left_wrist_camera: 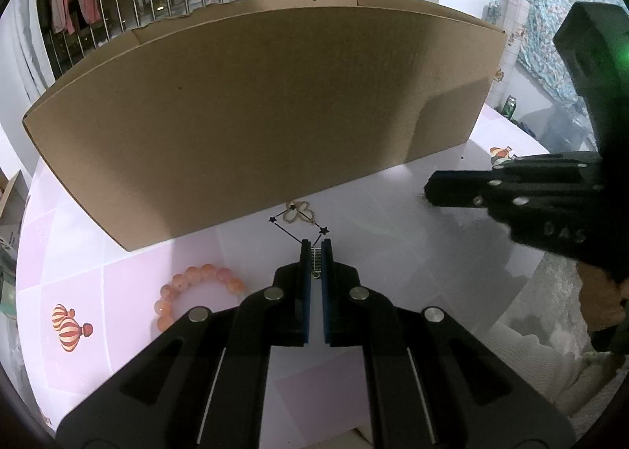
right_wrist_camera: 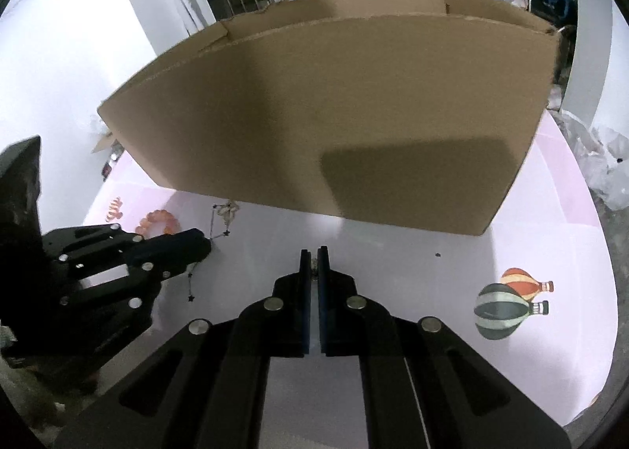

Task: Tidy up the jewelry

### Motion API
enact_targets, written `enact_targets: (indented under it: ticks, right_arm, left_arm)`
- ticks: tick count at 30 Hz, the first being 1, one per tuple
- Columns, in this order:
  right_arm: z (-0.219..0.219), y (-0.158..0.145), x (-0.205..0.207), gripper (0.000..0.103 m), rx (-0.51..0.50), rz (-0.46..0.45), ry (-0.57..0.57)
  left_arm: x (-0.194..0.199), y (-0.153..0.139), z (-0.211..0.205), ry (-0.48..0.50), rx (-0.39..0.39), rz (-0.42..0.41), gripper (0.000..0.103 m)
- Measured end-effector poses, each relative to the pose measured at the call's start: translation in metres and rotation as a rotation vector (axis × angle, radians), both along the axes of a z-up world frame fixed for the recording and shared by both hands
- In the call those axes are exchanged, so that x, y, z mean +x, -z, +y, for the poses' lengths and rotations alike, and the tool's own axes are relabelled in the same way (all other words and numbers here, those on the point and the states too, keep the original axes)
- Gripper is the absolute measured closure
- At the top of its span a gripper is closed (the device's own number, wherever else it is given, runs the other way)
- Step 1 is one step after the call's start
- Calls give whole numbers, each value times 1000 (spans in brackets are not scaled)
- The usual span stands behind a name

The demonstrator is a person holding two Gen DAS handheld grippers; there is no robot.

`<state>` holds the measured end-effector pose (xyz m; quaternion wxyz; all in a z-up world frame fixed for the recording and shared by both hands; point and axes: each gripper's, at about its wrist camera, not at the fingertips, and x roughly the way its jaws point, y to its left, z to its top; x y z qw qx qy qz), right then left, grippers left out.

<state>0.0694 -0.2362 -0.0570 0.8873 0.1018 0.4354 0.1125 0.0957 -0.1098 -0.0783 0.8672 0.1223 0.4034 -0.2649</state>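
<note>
In the left wrist view my left gripper [left_wrist_camera: 315, 246] is shut on a thin black necklace [left_wrist_camera: 298, 225]. Its star charms and gold clover pendant lie on the table just in front of the cardboard box [left_wrist_camera: 251, 115]. A pink bead bracelet [left_wrist_camera: 196, 287] lies to the left of the fingers. My right gripper [left_wrist_camera: 428, 189] comes in from the right. In the right wrist view the right gripper [right_wrist_camera: 313, 252] is shut, with a small metallic piece of jewelry [right_wrist_camera: 314, 263] pinched between its pads. The left gripper [right_wrist_camera: 202, 244], the necklace [right_wrist_camera: 222, 219] and the bracelet [right_wrist_camera: 157, 221] show at the left.
The big open box [right_wrist_camera: 334, 115] stands along the back of the pink table [right_wrist_camera: 432, 291], which has balloon prints [right_wrist_camera: 507, 307]. Crumpled plastic bags [right_wrist_camera: 605, 170] lie at the right edge. A railing with hung clothes is behind. A person's hand [left_wrist_camera: 601, 303] holds the right gripper.
</note>
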Motion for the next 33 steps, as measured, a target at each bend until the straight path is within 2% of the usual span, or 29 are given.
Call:
enact_targets:
  ticks: [10, 21, 27, 33]
  right_arm:
    - [-13, -17, 2, 100, 87, -29, 35]
    - [-13, -26, -2, 100, 97, -59, 33]
    - [-14, -44, -9, 100, 92, -108, 19]
    - [-15, -72, -7, 100, 113, -166, 2]
  left_arm:
    - [1, 0, 3, -6, -9, 1, 99]
    - [-2, -8, 5, -8, -17, -16, 99]
    - [-11, -30, 9, -8, -44, -55, 99]
    - [-17, -73, 16, 5, -136, -119, 99]
